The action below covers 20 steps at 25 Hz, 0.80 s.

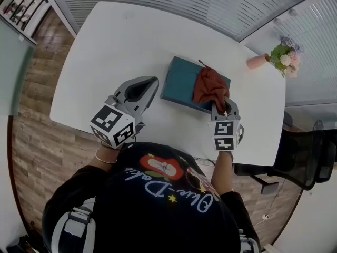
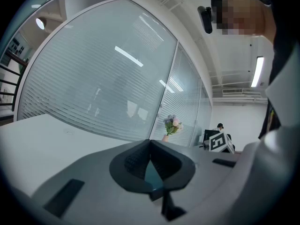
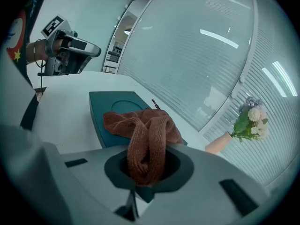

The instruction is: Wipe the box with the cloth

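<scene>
Person [image 1: 158,194]: nearest the camera, leaning over the near edge, one tool in each hand.
Surface [image 1: 131,41]: white, smooth, bare on the left and far side, so there's plenty of room to sweep.
Box [image 1: 181,80]: teal, flat, lying right of centre. Looks stiff and probably light, so it may skate under a wipe. Its bare left end is the place to steady it.
Left tool [image 1: 145,86]: jaw tips together with nothing between them, hovering just left of the box.
Right tool [image 1: 224,107]: clamped on a bunched fold of the cloth, at the box's near right corner.
Cloth [image 1: 209,87]: rust knit, soft and limp, heaped on the right half of the lid. The grip is at one end, so the rest will drag.
Vase [image 1: 274,57]: flowers at the far right corner, well apart from the box, and would tip if knocked.
</scene>
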Available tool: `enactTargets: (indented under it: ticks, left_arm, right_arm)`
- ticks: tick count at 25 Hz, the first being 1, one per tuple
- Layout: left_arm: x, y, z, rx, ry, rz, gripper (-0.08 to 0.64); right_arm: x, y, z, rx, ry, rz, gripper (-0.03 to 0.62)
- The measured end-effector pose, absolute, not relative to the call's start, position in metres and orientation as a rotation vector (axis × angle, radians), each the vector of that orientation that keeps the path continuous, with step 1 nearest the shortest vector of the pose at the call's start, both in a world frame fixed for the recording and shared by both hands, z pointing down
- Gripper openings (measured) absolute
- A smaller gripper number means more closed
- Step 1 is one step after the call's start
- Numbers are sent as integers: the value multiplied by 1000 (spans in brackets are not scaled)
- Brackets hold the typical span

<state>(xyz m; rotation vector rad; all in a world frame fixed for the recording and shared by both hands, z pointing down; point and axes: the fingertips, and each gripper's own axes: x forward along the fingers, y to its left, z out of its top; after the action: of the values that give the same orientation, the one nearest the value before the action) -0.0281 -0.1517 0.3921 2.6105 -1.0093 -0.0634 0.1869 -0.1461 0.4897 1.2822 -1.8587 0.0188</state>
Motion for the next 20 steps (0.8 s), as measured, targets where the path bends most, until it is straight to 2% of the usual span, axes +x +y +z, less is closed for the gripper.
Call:
enactTargets:
  ticks: [20]
  left_arm:
    - [-29, -152, 390, 2614, -1008, -69, 3]
  right_arm:
    - [236, -130, 488, 1375, -1746, 71, 26]
